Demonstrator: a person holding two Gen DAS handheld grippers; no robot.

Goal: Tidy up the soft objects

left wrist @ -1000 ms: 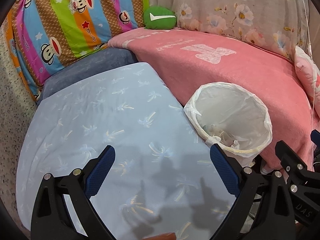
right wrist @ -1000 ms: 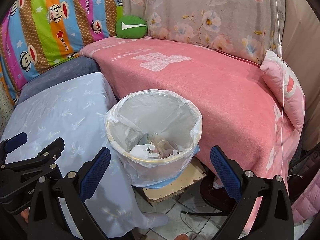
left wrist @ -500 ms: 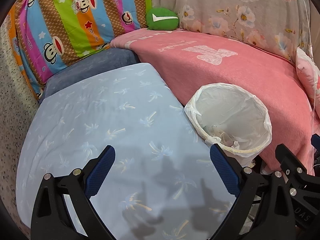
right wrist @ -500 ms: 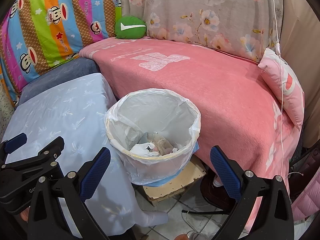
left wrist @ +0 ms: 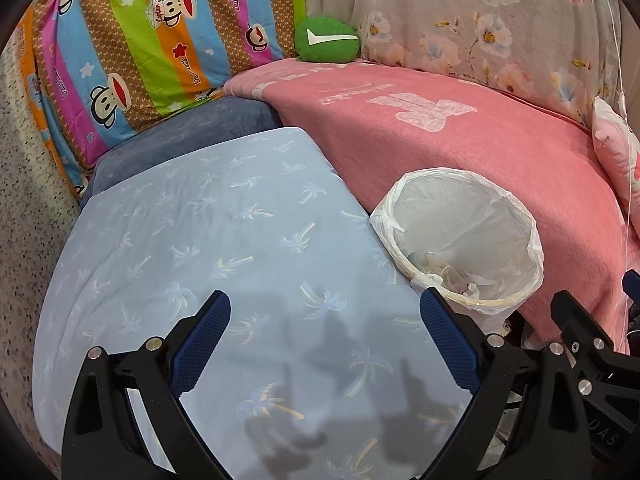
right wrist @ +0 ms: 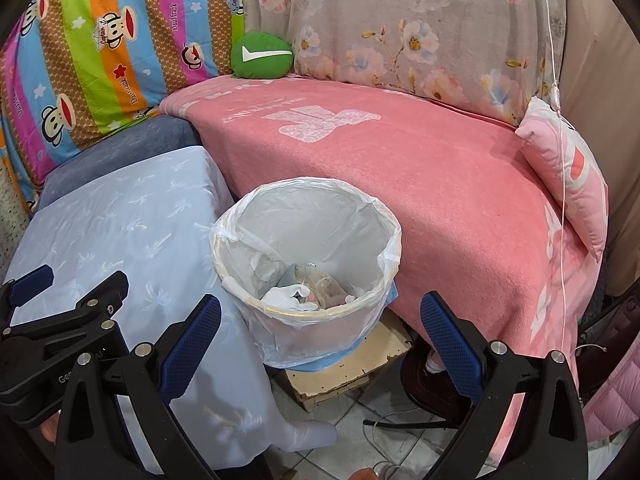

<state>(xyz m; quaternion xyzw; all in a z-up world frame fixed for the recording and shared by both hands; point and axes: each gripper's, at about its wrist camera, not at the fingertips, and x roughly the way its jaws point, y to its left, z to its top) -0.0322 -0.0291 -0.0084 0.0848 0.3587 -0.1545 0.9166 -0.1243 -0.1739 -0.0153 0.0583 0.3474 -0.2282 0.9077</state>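
A small green cushion [left wrist: 327,39] [right wrist: 262,56] with a white tick mark lies at the far corner of the sofa, on the back edge of the pink blanket [left wrist: 452,136] [right wrist: 400,168]. A pink pillow [right wrist: 568,176] [left wrist: 614,152] leans at the blanket's right end. My left gripper [left wrist: 324,320] hangs open over the light blue palm-print cover [left wrist: 224,240], holding nothing. My right gripper [right wrist: 320,322] is open too, low in front of the lined waste bin [right wrist: 306,264], with nothing between its fingers. Both are far from the cushion.
The white-lined bin [left wrist: 460,240] stands between the blue-covered seat and the pink blanket, on a worn board [right wrist: 352,372]. A striped monkey-print cover [left wrist: 140,52] and a floral cover [left wrist: 480,20] line the sofa back. A thin white cord [right wrist: 560,160] hangs at the right. Tiled floor [right wrist: 360,440] lies below.
Both views have shifted slightly: the green cushion and sofa back sit a little lower and nearer in frame. Both grippers stay open and empty.
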